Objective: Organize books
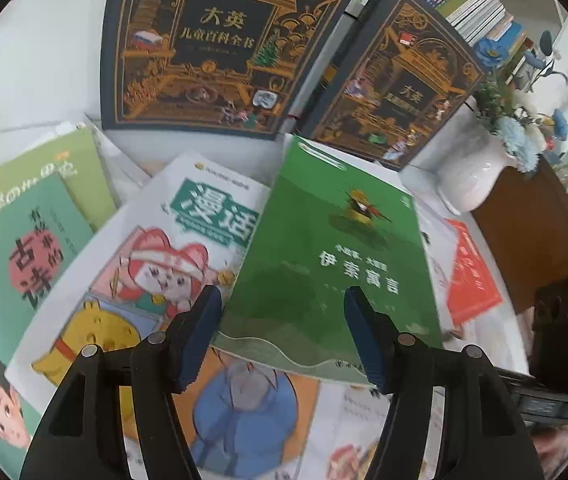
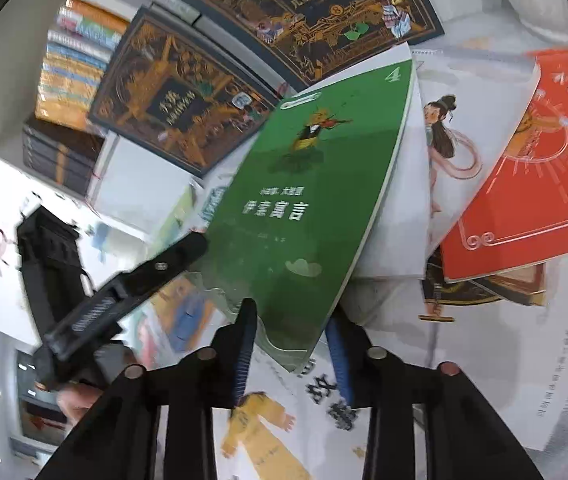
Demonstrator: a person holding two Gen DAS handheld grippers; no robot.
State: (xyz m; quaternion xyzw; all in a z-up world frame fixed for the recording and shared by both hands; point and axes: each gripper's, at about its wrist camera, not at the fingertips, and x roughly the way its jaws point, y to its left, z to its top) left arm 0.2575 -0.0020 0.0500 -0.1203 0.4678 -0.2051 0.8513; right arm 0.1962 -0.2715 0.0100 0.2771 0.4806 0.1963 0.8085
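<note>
Left edge: pale green poetry book (image 1: 24, 240) – thin, glossy softcover, lying flat and overlapped by its neighbours.
Centre-left: white comic book (image 1: 156, 248) – wide, slick cartoon cover, partly under the green one.
Left gripper (image 1: 284, 332): jaws apart, nothing clamped; the blue ribbed pads stand either side of the green book's near end without pressing on it.
Task item: green fable book (image 1: 323, 256) – slim flexible paperback with a smooth, shiny cover, lying on top of the scattered pile, tilted, its near edge towards both grippers.
Right gripper (image 2: 291, 352): jaws narrowly set about the green fable book's (image 2: 307, 200) near corner; pad contact cannot be told from this view.
Behind: two dark encyclopedia volumes (image 1: 200, 44) – rigid hardcovers with gold print, standing propped against shelved books.
Right: white ceramic vase (image 1: 471, 172) – rounded and glazed, holding blue flowers; red book (image 2: 523, 184) – thin softcover with a curling edge.
Risk 1: a corner-only pinch may let the limp cover bend and slide out.
Risk 2: glossy covers beneath offer little friction, so dragging may shift the pile.
Risk 3: a wide swing rightward could strike the vase.
</note>
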